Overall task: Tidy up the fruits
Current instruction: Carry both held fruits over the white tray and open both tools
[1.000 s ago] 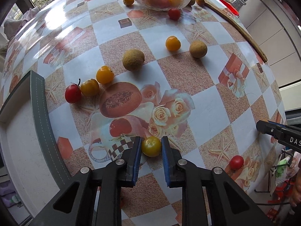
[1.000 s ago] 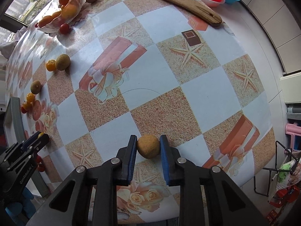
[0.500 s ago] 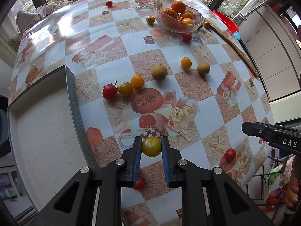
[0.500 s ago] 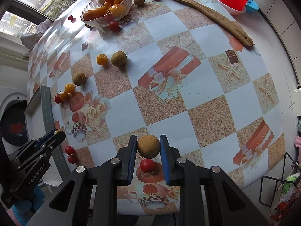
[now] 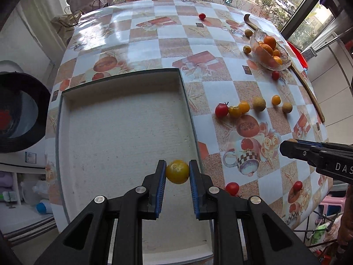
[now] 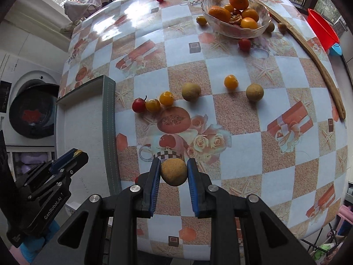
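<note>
Carrying fruit in both grippers
Left gripper (image 5: 177,171) pinches our yellow tomato (image 5: 177,171) over the tray (image 5: 123,132); right gripper (image 6: 173,171) clamps a brown fruit (image 6: 173,171)

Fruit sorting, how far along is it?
Early days. The white tray shows no fruit yet, though oranges already sit in the glass bowl. In hand: the left tongs hold a yellow tomato over the tray, and the right tongs hold a brown fruit. Many fruits remain scattered on the table.
</note>
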Demonstrator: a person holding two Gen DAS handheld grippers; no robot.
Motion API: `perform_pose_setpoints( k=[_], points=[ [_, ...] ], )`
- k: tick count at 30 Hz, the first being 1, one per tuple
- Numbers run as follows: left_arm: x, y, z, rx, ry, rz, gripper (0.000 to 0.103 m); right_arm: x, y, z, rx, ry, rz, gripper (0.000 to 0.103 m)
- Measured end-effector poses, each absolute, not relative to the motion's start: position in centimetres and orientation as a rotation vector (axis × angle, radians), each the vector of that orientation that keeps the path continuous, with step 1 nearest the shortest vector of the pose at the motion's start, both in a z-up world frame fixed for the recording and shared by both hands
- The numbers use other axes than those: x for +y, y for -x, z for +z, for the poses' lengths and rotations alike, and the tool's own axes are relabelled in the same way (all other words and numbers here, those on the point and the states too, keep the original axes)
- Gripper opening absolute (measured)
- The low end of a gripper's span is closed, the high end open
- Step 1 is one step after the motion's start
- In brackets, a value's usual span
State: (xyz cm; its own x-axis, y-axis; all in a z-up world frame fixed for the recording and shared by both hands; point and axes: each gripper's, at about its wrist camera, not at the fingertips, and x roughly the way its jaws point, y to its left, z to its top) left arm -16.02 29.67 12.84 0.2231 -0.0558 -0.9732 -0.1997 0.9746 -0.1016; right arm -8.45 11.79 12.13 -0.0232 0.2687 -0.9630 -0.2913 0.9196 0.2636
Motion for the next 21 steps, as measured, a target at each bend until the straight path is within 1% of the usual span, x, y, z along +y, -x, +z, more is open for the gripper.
perform_pose_setpoints(
  k=[10,15,21],
  points=[
    [36.5,16.6,8.7,1.377,0.255,0.231,0.022,23.9,7.4,10.0,1.525,0.141,0.609,0.027],
    [38.0,16.3,6.6,1.398,0.256,0.260,0.022,27.6,5.9,8.3,1.534,0.179,0.624,0.027],
    [38.4,16.1,5.4,1.404,0.260,0.271,0.023,30.1,4.7,6.7,1.535,0.224,0.622,0.027]
  ],
)
